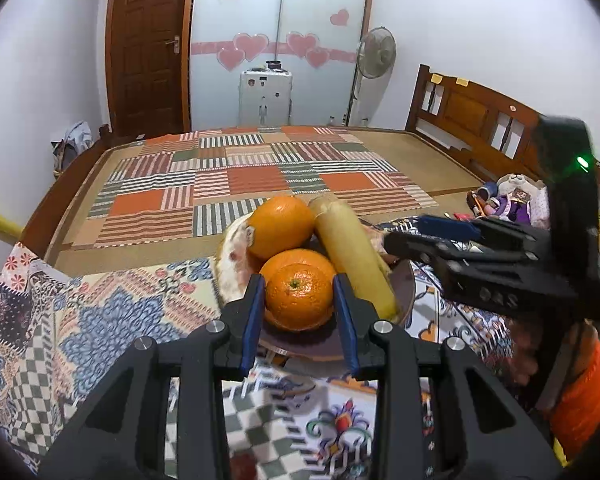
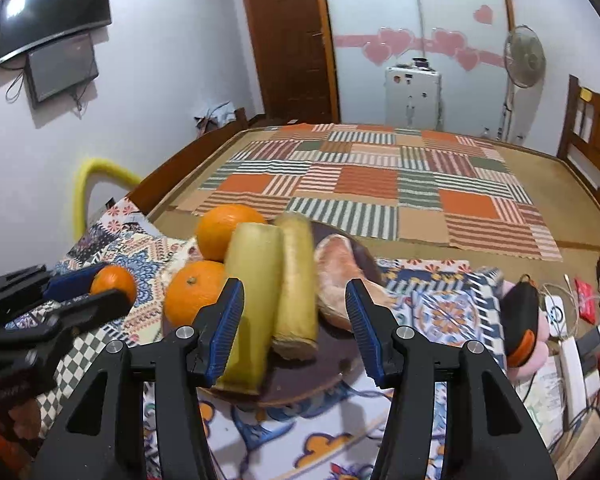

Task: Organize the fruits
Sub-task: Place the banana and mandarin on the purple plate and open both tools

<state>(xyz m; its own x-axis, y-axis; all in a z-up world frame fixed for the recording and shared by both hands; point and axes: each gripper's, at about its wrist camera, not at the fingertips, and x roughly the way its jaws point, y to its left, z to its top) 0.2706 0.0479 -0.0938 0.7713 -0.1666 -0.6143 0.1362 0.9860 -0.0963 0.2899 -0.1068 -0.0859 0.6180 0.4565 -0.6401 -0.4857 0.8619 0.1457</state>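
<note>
A dark round plate (image 1: 406,288) (image 2: 300,384) on the patterned cloth holds two oranges (image 1: 281,226) (image 2: 229,231), two yellow banana-like pieces (image 2: 252,304) and a pale bread-like piece (image 2: 340,280). My left gripper (image 1: 300,300) is shut on a small orange (image 1: 299,297) and holds it at the plate's near edge; it also shows in the right wrist view (image 2: 114,282). My right gripper (image 2: 294,322) is open and empty over the plate, its fingers either side of the yellow pieces. It shows at the right of the left wrist view (image 1: 428,236).
The cloth-covered table (image 1: 100,320) adjoins a bed with a striped patchwork mat (image 1: 252,184). Toys and clutter (image 1: 512,200) lie at the right, with a black-and-orange object (image 2: 520,320) and cables. A yellow tube (image 2: 96,176) stands at the left.
</note>
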